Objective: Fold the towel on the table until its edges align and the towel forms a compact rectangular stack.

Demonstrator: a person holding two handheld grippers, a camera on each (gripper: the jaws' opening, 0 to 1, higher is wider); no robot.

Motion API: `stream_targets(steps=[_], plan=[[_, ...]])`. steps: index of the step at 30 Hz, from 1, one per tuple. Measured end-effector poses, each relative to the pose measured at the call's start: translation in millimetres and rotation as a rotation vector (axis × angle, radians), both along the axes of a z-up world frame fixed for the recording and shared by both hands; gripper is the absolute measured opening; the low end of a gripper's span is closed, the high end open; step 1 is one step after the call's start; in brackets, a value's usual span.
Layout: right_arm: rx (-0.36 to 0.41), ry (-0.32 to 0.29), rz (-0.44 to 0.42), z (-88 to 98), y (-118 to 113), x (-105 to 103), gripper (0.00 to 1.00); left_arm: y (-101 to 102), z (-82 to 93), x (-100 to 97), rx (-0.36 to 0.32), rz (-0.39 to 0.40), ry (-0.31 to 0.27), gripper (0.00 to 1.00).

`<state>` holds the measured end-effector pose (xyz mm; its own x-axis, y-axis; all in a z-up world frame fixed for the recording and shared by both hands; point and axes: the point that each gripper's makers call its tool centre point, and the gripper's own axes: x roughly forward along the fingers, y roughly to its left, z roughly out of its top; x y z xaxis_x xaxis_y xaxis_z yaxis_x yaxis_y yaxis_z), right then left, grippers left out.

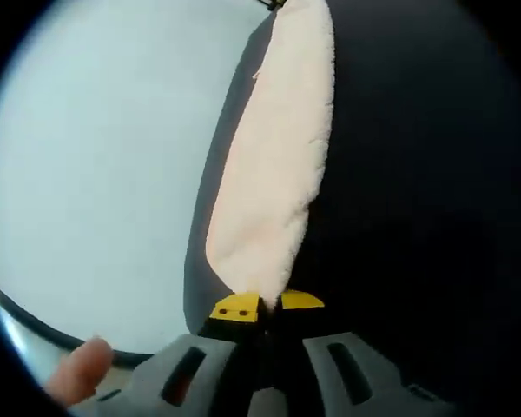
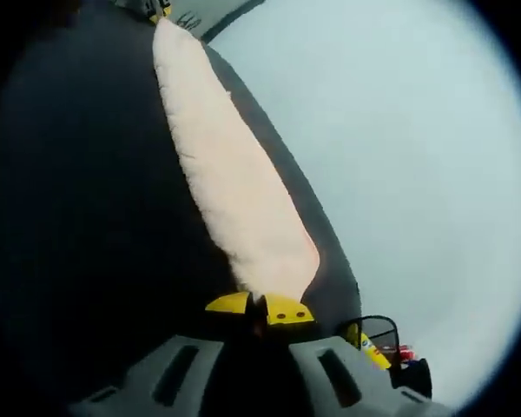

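Jaws of the left gripper (image 1: pixel 267 306), at the bottom centre of the left gripper view, are pinched together on one end of the towel (image 1: pixel 273 156); their yellow tips meet right at the cloth's lower edge. From there the pale, fluffy towel runs as a long strip up to the upper centre of the frame, dark ground to its right and a pale surface (image 1: pixel 95 174) filling the left half. A fingertip (image 1: pixel 80 369) shows at the lower left.

In the right gripper view, the right gripper (image 2: pixel 259 307) is likewise clamped on the towel's (image 2: pixel 230 174) other end at the bottom centre, and the strip climbs to the upper left, where the left gripper's yellow tips (image 2: pixel 161 10) are just visible at its far end. A small yellow and red object (image 2: pixel 380 347) sits at the lower right; what it is cannot be told.

Judging from this, the towel is held stretched between both grippers, seen edge-on, apparently lifted. No compact stack is laid down yet; laying it flat, aligning edges and further folds seem left.
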<state>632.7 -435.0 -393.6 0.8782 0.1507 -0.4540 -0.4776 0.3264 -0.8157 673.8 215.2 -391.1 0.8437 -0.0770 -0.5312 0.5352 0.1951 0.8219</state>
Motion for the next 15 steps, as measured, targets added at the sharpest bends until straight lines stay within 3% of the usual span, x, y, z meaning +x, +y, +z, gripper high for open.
stream_targets(steps=[3, 5, 7, 9, 10, 15], plan=[[0.009, 0.002, -0.005, -0.4, -5, 1, 0.01, -2, -1.1, -6.1, 0.082, -0.062, -0.013, 0.01], [-0.005, 0.005, -0.008, -1.3, -13, 0, 0.01, 0, -1.6, -8.7, 0.089, -0.053, -0.024, 0.01], [-0.004, 0.003, -0.02, -0.3, -20, -1, 0.01, 5, -2.8, -6.0, 0.061, -0.046, -0.012, 0.01], [0.049, -0.002, -0.036, 2.0, -26, -2, 0.01, 9, -3.6, -7.0, 0.014, -0.027, 0.01, 0.01], [0.056, 0.004, -0.033, 1.4, -33, -1, 0.01, 11, -2.4, -5.4, 0.013, -0.026, 0.014, 0.01], [0.043, 0.007, -0.025, 1.0, -21, -8, 0.01, 6, -4.8, -17.3, 0.026, -0.033, 0.041, 0.01]])
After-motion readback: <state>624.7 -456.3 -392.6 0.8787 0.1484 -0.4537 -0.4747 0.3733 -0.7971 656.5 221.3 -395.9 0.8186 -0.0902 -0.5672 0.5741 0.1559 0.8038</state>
